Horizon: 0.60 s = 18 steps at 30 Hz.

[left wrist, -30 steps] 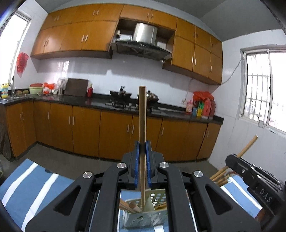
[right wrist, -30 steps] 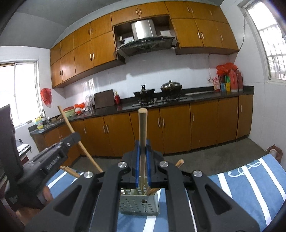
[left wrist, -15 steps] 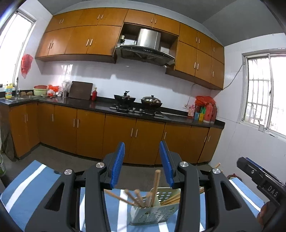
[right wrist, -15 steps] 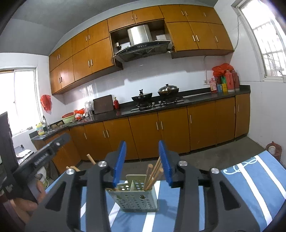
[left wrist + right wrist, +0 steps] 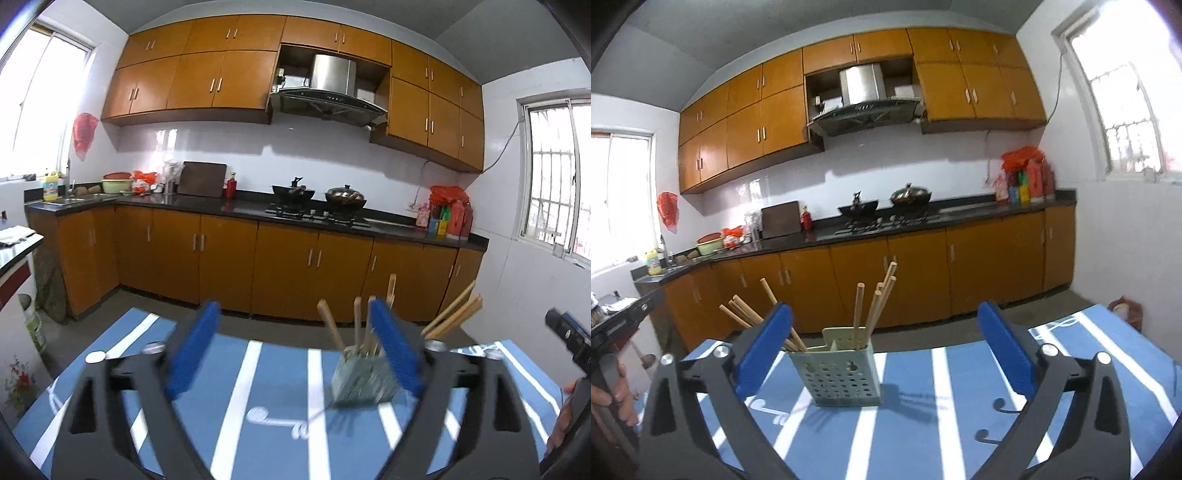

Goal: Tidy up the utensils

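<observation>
My left gripper (image 5: pixel 293 347) has its blue-padded jaws spread wide and they hold nothing; between and beyond them lies the blue cloth with white stripes (image 5: pixel 236 373) that covers the tabletop. The pale green perforated plastic utensil holder (image 5: pixel 360 380) stands on that cloth, just inside my left gripper's right finger, which overlaps its right edge in the view; whether pad and holder touch I cannot tell, since this part of the left wrist view is blurred. Light wooden chopsticks (image 5: pixel 332 328) stand in the holder, leaning in several directions, a few fanning out to the right past the finger. My right gripper (image 5: pixel 884 349) is likewise opened wide and empty, with the same holder (image 5: pixel 842 373) standing upright on the striped cloth (image 5: pixel 960 398) between its fingers, nearer the left pad and clear of both. In the right wrist view the holder shows a divider: one bunch of chopsticks (image 5: pixel 873 306) rises from the right compartment, nearly upright and tilted a little to the right, while another bunch (image 5: pixel 750 315) leans far to the left, passing behind my left pad. At the left edge of that view a hand (image 5: pixel 618 391) grips the black body of the other gripper. Behind the tabletop run orange wooden kitchen cabinets (image 5: pixel 916 269) under a dark countertop
</observation>
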### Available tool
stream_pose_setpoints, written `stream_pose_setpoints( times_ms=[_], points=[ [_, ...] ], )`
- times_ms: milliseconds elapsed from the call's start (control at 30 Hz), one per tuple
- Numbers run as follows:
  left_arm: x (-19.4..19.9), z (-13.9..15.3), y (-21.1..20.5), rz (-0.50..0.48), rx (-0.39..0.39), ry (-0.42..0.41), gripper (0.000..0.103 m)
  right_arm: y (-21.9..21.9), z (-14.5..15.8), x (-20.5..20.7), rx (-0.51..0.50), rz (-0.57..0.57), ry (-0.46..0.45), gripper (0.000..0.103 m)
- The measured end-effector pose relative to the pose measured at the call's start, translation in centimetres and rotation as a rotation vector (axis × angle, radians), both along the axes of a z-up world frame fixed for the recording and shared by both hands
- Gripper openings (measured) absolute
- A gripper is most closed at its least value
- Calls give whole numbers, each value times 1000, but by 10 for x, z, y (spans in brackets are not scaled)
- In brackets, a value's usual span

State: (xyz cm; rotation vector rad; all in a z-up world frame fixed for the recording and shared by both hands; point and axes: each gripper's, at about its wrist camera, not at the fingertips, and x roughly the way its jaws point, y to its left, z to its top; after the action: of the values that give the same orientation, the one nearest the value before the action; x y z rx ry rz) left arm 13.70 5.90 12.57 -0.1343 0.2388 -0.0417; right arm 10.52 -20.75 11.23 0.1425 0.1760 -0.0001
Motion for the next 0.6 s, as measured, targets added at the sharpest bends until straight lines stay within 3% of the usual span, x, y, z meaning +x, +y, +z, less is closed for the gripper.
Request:
stream_pose_setpoints(
  times_ms=[100, 233, 600],
  points=[
    [-16, -10, 0, 9, 33, 10, 101, 9, -3, -17, -56, -44, -31, 99],
    [-37, -24, -6, 23, 74, 23, 101, 25, -9, -36, -108, -55, -38, 99],
    [-80, -54, -23, -8, 118, 51, 101, 53, -38, -69, -101, 23, 44, 99]
  ],
)
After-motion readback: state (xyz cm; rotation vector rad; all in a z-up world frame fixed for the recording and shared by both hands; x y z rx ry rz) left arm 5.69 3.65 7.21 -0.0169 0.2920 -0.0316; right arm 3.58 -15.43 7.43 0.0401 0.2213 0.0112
